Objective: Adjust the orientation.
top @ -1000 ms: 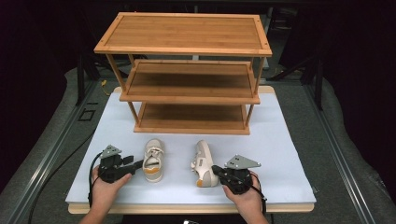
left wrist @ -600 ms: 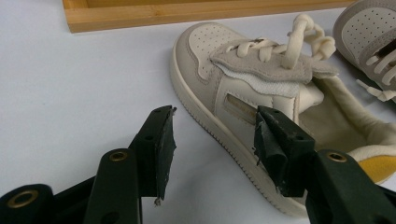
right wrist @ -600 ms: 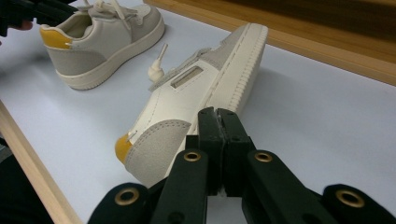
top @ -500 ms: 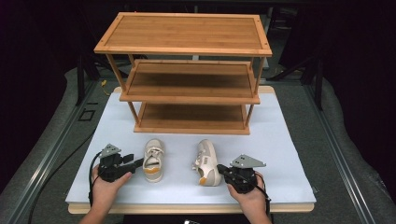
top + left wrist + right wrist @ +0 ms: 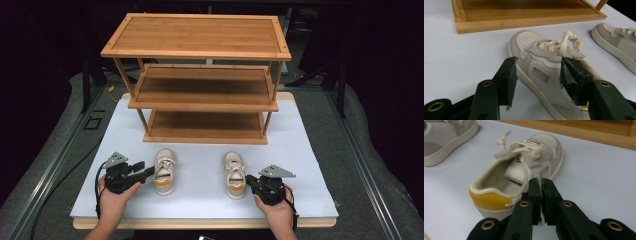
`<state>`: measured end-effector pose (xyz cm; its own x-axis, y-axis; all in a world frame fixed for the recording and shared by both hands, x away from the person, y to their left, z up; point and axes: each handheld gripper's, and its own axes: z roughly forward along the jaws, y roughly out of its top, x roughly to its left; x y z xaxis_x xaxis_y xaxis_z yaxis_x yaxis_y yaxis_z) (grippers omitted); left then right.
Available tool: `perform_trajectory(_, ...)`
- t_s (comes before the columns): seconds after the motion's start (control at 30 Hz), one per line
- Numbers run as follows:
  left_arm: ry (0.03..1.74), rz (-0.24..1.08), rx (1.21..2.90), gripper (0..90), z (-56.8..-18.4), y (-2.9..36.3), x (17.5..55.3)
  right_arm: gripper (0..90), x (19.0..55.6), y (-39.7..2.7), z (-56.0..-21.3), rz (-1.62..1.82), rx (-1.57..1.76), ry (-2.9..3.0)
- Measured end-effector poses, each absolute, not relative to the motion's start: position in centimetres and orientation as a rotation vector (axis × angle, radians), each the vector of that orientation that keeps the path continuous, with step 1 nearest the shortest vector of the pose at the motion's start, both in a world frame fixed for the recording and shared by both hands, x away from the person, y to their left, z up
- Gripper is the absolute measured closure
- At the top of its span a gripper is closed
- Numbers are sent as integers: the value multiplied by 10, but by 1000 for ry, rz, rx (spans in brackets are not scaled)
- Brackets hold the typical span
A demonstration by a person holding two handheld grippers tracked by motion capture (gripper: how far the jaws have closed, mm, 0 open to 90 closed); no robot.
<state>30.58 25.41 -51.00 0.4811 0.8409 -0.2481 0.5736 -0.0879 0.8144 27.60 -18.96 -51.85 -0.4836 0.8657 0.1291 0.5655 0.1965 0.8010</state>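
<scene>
Left shoe (image 5: 164,171) and right shoe (image 5: 234,175) sit on white table (image 5: 300,150), near front of wooden rack (image 5: 205,90). I read both as light, soft-sided, stiff-soled. Left gripper (image 5: 537,77) open, straddling left shoe's side, not pressing. Right gripper (image 5: 541,185) beside right shoe's collar, jaws just parting, nothing between. I'd grip heel collar.

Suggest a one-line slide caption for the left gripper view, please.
Left gripper with open jaws straddling a beige sneaker on the white table.
</scene>
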Motion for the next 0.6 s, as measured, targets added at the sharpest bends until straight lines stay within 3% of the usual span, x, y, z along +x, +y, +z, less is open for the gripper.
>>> perform_trajectory(0.6, 1171, 273, 1858, 454, -520, 235, 313, 589, 277, -180, -513, 1267, 1338, 2035)
